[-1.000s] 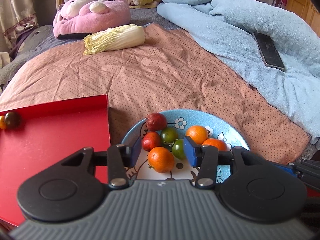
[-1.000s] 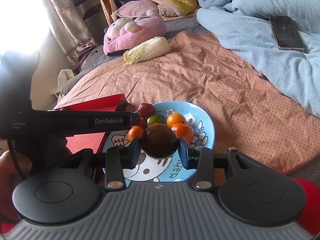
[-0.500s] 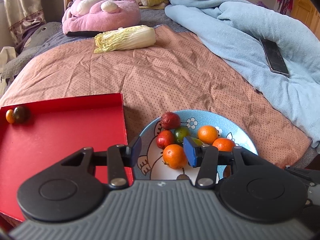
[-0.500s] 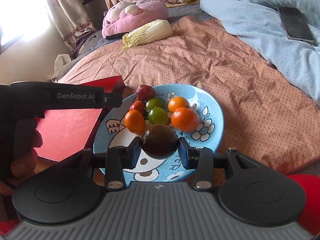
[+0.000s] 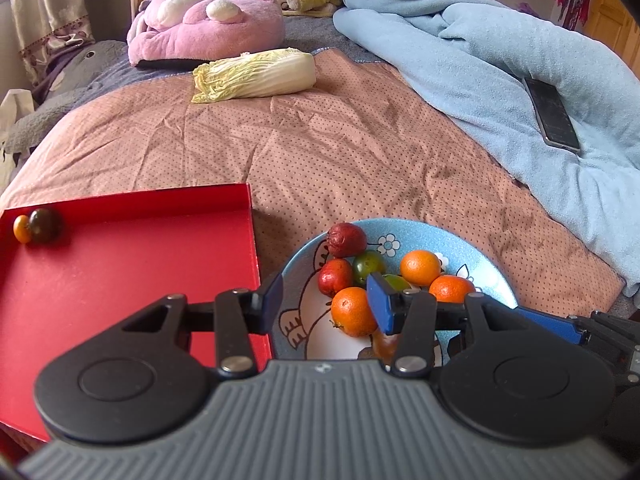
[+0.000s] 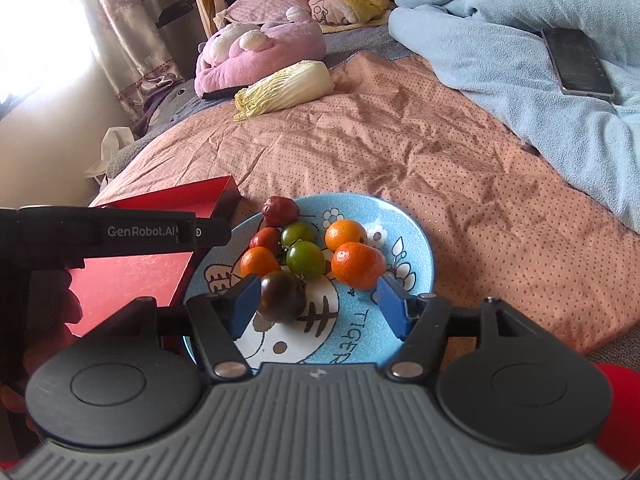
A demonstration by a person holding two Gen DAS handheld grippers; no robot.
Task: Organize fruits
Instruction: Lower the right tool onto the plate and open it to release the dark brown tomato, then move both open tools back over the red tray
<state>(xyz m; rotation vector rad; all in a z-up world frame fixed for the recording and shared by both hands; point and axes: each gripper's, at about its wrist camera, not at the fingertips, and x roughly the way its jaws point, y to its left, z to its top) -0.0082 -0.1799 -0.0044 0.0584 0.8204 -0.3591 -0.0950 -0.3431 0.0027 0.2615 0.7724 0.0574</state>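
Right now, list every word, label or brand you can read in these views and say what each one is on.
"GenRobot.AI": white lettering on the black body of the left gripper, seen from the right wrist view.
"TIGER": dark letters printed on the blue plate, near its front rim; the last letters run under the right gripper, so more may follow.
The phone on the blue blanket shows marks too small to read.
Nothing else is legible.
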